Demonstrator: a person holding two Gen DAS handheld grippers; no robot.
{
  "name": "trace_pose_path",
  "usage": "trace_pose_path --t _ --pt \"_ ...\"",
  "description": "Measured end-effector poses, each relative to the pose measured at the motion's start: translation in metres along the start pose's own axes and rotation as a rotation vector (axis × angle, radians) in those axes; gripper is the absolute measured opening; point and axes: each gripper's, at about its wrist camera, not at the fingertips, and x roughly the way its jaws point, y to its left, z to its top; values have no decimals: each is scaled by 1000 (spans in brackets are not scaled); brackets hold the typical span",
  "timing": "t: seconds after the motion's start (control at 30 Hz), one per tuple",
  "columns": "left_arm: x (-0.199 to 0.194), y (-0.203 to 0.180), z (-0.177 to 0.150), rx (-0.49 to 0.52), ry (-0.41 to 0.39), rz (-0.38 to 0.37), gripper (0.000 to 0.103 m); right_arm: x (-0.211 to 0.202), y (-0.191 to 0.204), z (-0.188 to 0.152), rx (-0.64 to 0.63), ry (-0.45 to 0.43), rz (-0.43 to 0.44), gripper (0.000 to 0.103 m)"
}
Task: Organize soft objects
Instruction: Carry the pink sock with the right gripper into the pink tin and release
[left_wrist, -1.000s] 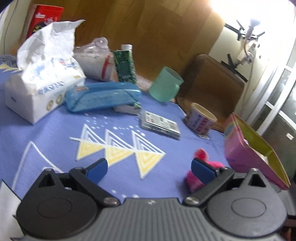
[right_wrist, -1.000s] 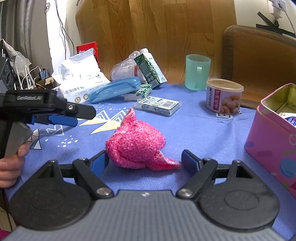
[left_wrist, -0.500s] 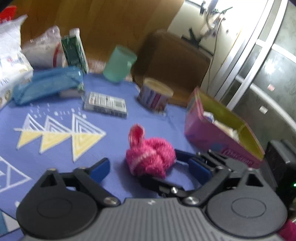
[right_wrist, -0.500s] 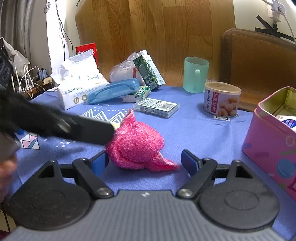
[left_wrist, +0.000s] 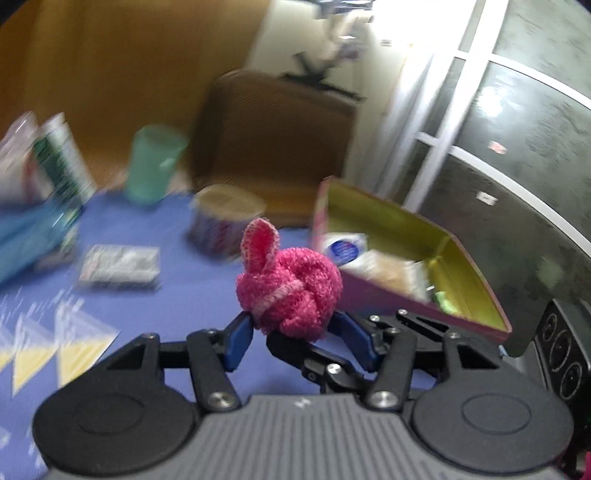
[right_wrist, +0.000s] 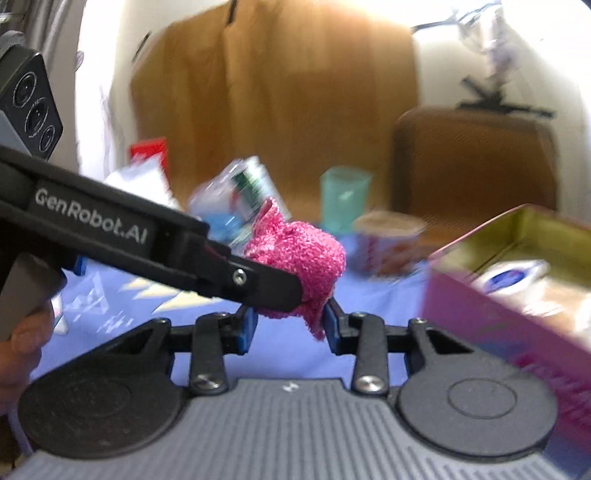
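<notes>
Writing: "GenRobot.AI" is printed on the left hand-held gripper (right_wrist: 280, 291).
Cloth: a fuzzy pink knotted cloth (left_wrist: 291, 291) is pinched by both closing grippers, including the right hand-held gripper (right_wrist: 290, 326).
Tin: pink outside, gold inside (left_wrist: 476, 273).

left gripper (left_wrist: 291, 332) + right gripper (right_wrist: 290, 326): closing on pink cloth (left_wrist: 291, 291) | cloth lifted

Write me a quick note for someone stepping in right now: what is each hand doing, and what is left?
Left gripper: jaws closing on the pink cloth ball, which sits between its blue pads.
Right gripper: jaws closing too, on the underside of the same ball, from the other side.
The ball is held up off the blue tablecloth.
The open pink tin stands just right of it, some things already inside.
Done: the ball is picked up.
Left: probably setting it in the tin, then letting go.
</notes>
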Motion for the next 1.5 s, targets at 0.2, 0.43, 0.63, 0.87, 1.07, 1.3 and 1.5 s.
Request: trace_pose_path --t 0.2,0.43,0.63,0.87,1.07,1.3,1.5 --pt "33 -66 34 164 -41 -79 54 -36 -41 18 -12 -134 -174 41" --pt "90 -94 47 211 -18 -37 72 -41 -94 19 33 -119 -391 49" --pt "103 -63 45 108 22 24 72 -43 -122 3 139 -106 -447 54" --pt "84 -43 40 89 -11 52 75 -46 -109 0 145 -141 -442 54" --pt "64 -22 27 76 -25 79 77 -42 -91 4 101 -138 -406 54" --pt "44 1 18 24 -35 86 77 -10 -120 29 228 24 -282 54" --pt "26 19 9 24 -55 150 77 -1 -154 51 352 -6 -399 59"
